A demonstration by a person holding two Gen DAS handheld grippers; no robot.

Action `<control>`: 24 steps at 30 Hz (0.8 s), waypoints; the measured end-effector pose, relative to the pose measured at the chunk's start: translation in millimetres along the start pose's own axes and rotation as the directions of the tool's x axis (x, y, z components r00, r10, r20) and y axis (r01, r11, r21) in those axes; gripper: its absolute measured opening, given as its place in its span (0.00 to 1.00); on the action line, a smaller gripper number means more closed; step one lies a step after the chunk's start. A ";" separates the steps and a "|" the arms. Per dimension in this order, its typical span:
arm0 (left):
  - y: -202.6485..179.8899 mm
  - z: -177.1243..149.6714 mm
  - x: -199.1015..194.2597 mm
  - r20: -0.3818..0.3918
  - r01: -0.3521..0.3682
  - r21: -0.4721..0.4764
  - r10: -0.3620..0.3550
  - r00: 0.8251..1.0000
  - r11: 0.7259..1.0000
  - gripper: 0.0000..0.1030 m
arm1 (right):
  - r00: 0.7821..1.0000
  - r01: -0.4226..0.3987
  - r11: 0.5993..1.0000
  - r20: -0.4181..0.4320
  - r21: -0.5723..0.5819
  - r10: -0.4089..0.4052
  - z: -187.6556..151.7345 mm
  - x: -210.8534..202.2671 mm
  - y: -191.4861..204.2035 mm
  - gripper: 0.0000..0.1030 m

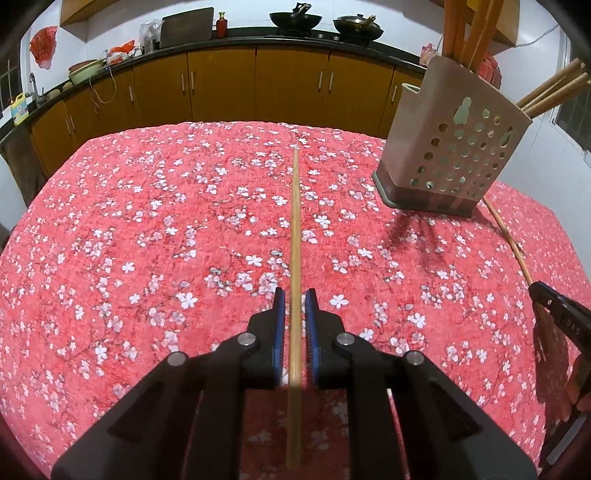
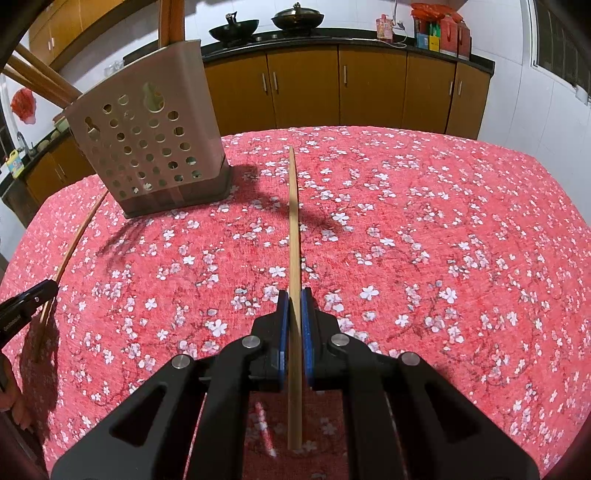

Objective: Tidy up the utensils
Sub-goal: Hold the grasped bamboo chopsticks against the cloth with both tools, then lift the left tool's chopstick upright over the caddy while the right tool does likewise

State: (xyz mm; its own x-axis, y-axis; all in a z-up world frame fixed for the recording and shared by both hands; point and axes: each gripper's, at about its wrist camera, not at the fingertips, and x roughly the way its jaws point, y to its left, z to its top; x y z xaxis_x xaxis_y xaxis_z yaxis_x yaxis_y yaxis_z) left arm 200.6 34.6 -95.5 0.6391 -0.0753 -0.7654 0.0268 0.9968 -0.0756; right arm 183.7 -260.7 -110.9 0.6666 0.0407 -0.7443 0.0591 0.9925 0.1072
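A wooden chopstick (image 1: 295,236) lies between the blue pads of my left gripper (image 1: 294,295); a narrow gap shows on each side, so the jaws are nearly closed around it. My right gripper (image 2: 294,295) is shut on a second chopstick (image 2: 293,229), which points forward over the table. A beige perforated utensil holder (image 1: 454,147) stands on the table, at right in the left wrist view and at left in the right wrist view (image 2: 147,147). It holds several chopsticks (image 1: 554,90) and orange-handled utensils (image 1: 469,29). Each view shows the other gripper at its edge (image 1: 561,317) (image 2: 26,306).
The table has a red cloth with white blossoms (image 1: 147,240). Behind it runs a kitchen counter with yellow cabinets (image 1: 258,85), woks (image 1: 295,20) and bottles. A hand (image 2: 14,398) shows at the left edge of the right wrist view.
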 end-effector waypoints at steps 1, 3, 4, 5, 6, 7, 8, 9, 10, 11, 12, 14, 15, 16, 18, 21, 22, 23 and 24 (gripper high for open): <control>0.1 -1.0 -1.2 0.000 -0.006 0.002 0.006 1.000 1.000 0.13 | 1.000 -0.001 1.000 0.000 0.001 0.001 -0.3 -0.5 0.1 0.08; 0.7 -2.9 -3.0 0.000 -0.011 0.001 0.011 1.000 1.000 0.13 | 1.000 -0.002 1.000 0.000 0.002 0.002 -0.5 -0.7 -0.7 0.08; 1.1 -3.9 -4.0 0.000 -0.013 -0.001 0.013 1.000 1.000 0.13 | 1.000 -0.003 1.000 0.000 0.003 0.003 -0.6 -0.9 -1.2 0.08; 1.1 -4.7 -4.4 0.000 -0.013 -0.002 0.013 1.000 1.000 0.13 | 1.000 -0.003 1.000 0.000 0.003 0.003 -0.6 -0.9 -0.4 0.08; 0.9 -5.4 -4.8 0.001 -0.015 0.000 0.015 1.000 1.000 0.13 | 1.000 -0.003 1.000 0.000 0.004 0.003 -0.6 -1.0 -0.2 0.08; 0.0 -5.8 -5.0 0.000 -0.018 0.002 0.018 1.000 1.000 0.13 | 1.000 -0.005 1.000 0.000 0.006 0.005 -0.8 -1.2 -1.1 0.08; -0.5 -6.0 -5.2 0.000 -0.022 0.005 0.022 1.000 1.000 0.12 | 1.000 -0.009 1.000 0.000 0.010 0.009 -0.8 -1.3 -1.7 0.08; -0.6 -6.2 -5.4 0.000 -0.022 0.006 0.022 1.000 1.000 0.12 | 1.000 -0.013 1.000 0.001 0.014 0.012 -0.7 -1.2 -1.6 0.07; 0.3 -6.3 -5.6 0.000 -0.023 0.005 0.023 1.000 1.000 0.11 | 1.000 -0.014 1.000 0.002 0.016 0.014 -0.6 -1.5 -1.5 0.07; 0.2 -6.1 -5.5 -0.002 -0.029 0.010 0.029 1.000 1.000 0.08 | 1.000 -0.011 1.000 0.007 0.015 0.011 -0.8 -2.8 -1.9 0.07; -0.7 -5.5 -5.3 -0.007 -0.029 0.014 0.029 1.000 0.999 0.07 | 1.000 -0.005 1.000 0.018 0.011 0.005 -1.0 -6.1 -0.8 0.07; 0.7 -3.2 -10.3 -0.018 -0.015 0.011 0.015 1.000 1.000 0.07 | 0.998 -0.022 1.000 0.063 0.018 0.021 1.0 -20.9 -2.2 0.07; 1.4 -1.7 -13.2 -0.011 -0.013 0.013 0.013 1.000 1.000 0.07 | 0.996 -0.028 0.999 0.086 0.021 0.026 3.1 -28.5 -2.9 0.07; 1.6 0.8 -20.4 0.005 -0.012 0.019 0.012 1.000 1.000 0.07 | 0.993 -0.034 0.999 0.114 0.023 0.031 5.9 -37.9 -4.0 0.07; 1.1 6.6 -34.6 0.037 -0.001 0.025 0.000 0.999 1.000 0.07 | 0.987 -0.042 0.999 0.157 0.026 0.037 11.2 -52.4 -5.4 0.07; -0.2 15.8 -53.5 0.083 0.013 0.038 -0.016 0.996 0.999 0.07 | 0.974 -0.042 0.999 0.222 0.020 0.036 18.5 -75.2 -6.8 0.07; -1.0 19.0 -59.5 0.097 0.018 0.045 -0.023 0.995 0.999 0.07 | 0.971 -0.037 0.999 0.238 0.016 0.033 20.1 -80.8 -7.0 0.07; -1.5 21.1 -64.2 0.108 0.021 0.049 -0.026 0.994 0.999 0.07 | 0.965 -0.034 0.999 0.260 0.013 0.029 22.1 -87.8 -7.3 0.07; -2.0 24.0 -69.4 0.121 0.023 0.053 -0.029 0.992 0.998 0.07 | 0.962 -0.034 0.999 0.271 0.012 0.029 23.2 -91.8 -6.8 0.07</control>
State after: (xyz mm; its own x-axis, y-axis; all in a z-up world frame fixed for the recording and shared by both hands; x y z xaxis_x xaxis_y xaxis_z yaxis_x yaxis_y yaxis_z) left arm 174.6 38.5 -26.9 0.7261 -0.1003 -0.6802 0.0822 0.9949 -0.0589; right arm 139.4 -273.9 -28.0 0.8446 0.0370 -0.5341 0.0453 0.9891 0.1400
